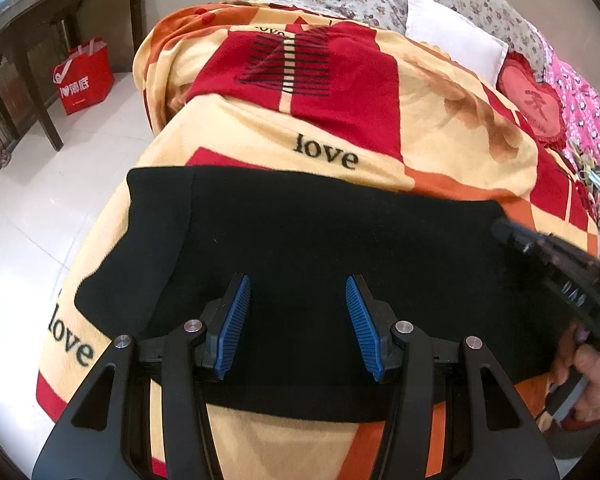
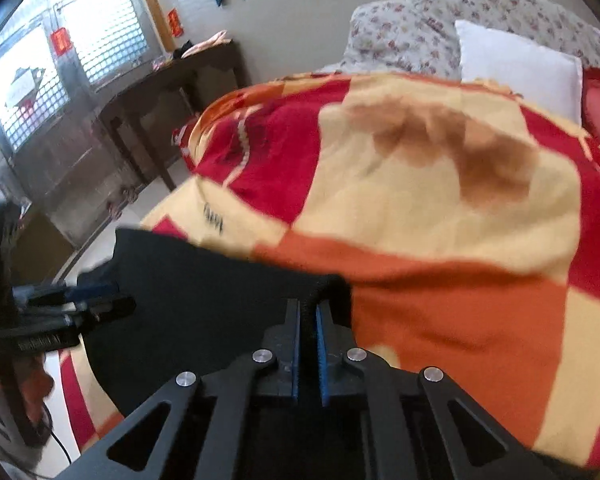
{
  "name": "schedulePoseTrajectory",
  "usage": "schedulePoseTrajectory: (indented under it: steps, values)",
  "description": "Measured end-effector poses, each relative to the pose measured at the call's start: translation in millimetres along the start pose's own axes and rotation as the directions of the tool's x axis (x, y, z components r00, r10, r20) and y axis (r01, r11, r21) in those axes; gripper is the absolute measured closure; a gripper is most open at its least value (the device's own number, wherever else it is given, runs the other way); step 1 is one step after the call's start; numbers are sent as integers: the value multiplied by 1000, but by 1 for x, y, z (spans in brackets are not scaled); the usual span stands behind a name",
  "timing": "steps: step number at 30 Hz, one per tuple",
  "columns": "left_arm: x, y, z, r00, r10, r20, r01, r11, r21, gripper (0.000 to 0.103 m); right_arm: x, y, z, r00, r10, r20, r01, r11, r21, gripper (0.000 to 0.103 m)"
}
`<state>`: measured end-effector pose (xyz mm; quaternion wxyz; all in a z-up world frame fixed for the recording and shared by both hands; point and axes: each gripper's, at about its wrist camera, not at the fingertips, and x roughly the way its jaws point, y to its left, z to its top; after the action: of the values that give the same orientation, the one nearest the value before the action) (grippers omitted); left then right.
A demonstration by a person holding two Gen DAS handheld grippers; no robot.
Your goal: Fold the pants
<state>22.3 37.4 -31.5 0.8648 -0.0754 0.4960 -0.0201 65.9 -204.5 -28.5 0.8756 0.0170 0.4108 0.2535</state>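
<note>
Already the black pants lie as a flat dark slab on the patterned blanket, near its front edge and well short of the white pillow at its far end. Over the pants the left gripper hangs with its 2 blue pads spread and nothing between them, probably waiting to pin or lift its side. At the pants' corner nearest the orange patch of the blanket, the right gripper has its jaws pressed together on a ridge of black cloth, a hold that looks meant for carrying that corner across in a fold.
</note>
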Motion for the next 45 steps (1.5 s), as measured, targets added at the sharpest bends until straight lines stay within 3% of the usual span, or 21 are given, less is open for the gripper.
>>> schedulePoseTrajectory:
  steps: [3, 6, 8, 13, 17, 21, 24, 30, 38, 44, 45]
  values:
    - [4, 1, 2, 1000, 0, -2, 0, 1000, -10, 53, 10, -2, 5, 998, -59, -11, 59, 998, -6, 97]
    - [8, -3, 1, 1000, 19, -1, -19, 1000, 7, 53, 28, -5, -2, 996, -71, -61, 71, 998, -1, 97]
    - [9, -5, 0, 999, 32, 0, -32, 999, 19, 53, 23, -10, -2, 998, -49, -37, 50, 998, 43, 96]
    - [0, -7, 1, 1000, 9, 15, -9, 1000, 17, 53, -24, -1, -9, 999, -49, -3, 49, 998, 30, 77]
    - [-7, -16, -4, 999, 5, 43, -7, 999, 39, 53, -46, 24, -36, 1000, 14, -16, -15, 1000, -17, 77]
    - [-1, -24, -14, 1000, 11, 10, -11, 998, 65, 53, -43, 37, -63, 999, 9, -49, -10, 999, -32, 77]
    - [0, -24, -22, 999, 29, 14, -30, 997, 69, 53, -35, 34, -79, 996, -32, -84, 30, 999, -23, 77]
    - [0, -27, -29, 998, 63, 31, -65, 995, 78, 53, -54, 16, -93, 999, 10, -49, -6, 997, 76, 77]
    - [-19, -41, -31, 998, 22, 64, -29, 994, 106, 53, -96, -21, -107, 992, -123, -25, 125, 982, 139, 76]
    - [-10, -57, -36, 998, 20, 54, -28, 989, 142, 53, -109, -60, -128, 972, -228, -53, 234, 947, 221, 74]
    - [-5, -58, -37, 999, 21, 43, -27, 989, 143, 53, -113, -67, -132, 975, -219, -38, 221, 945, 240, 74]
